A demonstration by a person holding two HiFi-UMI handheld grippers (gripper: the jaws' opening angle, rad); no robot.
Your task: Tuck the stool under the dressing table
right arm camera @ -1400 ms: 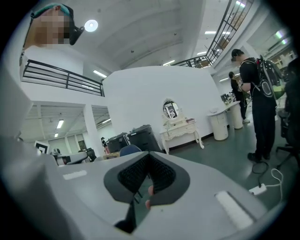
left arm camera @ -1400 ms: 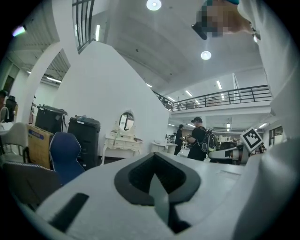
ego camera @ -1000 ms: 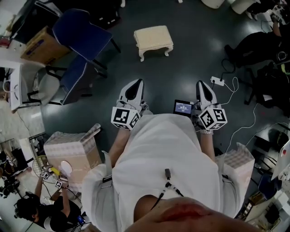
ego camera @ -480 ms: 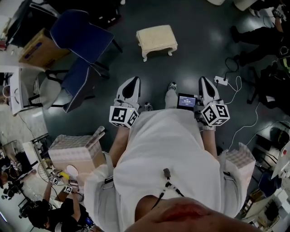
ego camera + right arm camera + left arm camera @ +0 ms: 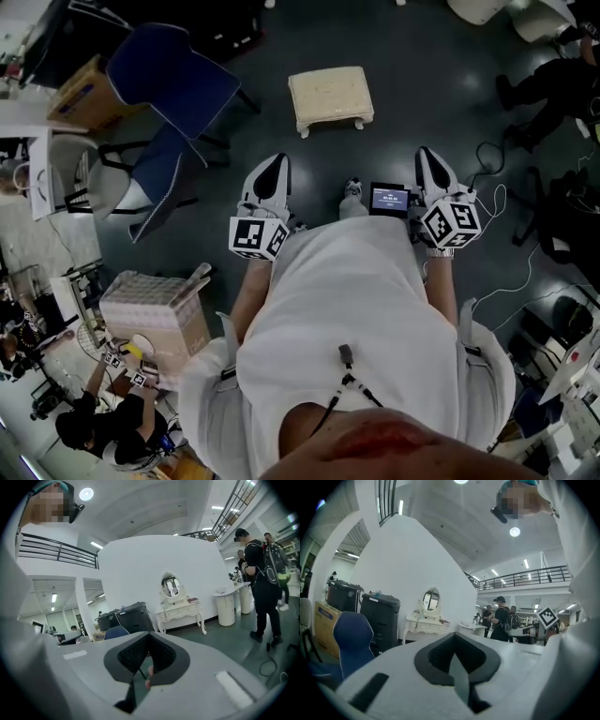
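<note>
The cream padded stool [image 5: 330, 97] stands on the dark floor, ahead of both grippers and apart from them. My left gripper [image 5: 273, 165] is held out in front of the person's body, shut and empty, its tip short of the stool's left side. My right gripper [image 5: 425, 154] is level with it, shut and empty, to the stool's right. The white dressing table [image 5: 426, 621] with its oval mirror stands far off against a white wall beyond the left gripper [image 5: 456, 644]. Past the right gripper [image 5: 147, 644], the dressing table [image 5: 180, 609] shows again.
A blue chair [image 5: 167, 89] and a cardboard box [image 5: 86, 96] stand left of the stool. A patterned box [image 5: 155, 314] sits lower left. A power strip with cables [image 5: 489, 178] lies right. Black bins [image 5: 379, 620], a white pedestal [image 5: 226, 607] and people [image 5: 260, 573] stand nearby.
The person has walked forward, carrying both shut grippers along. The stool now lies lower and further right in the head view, closer to the gripper tips.
</note>
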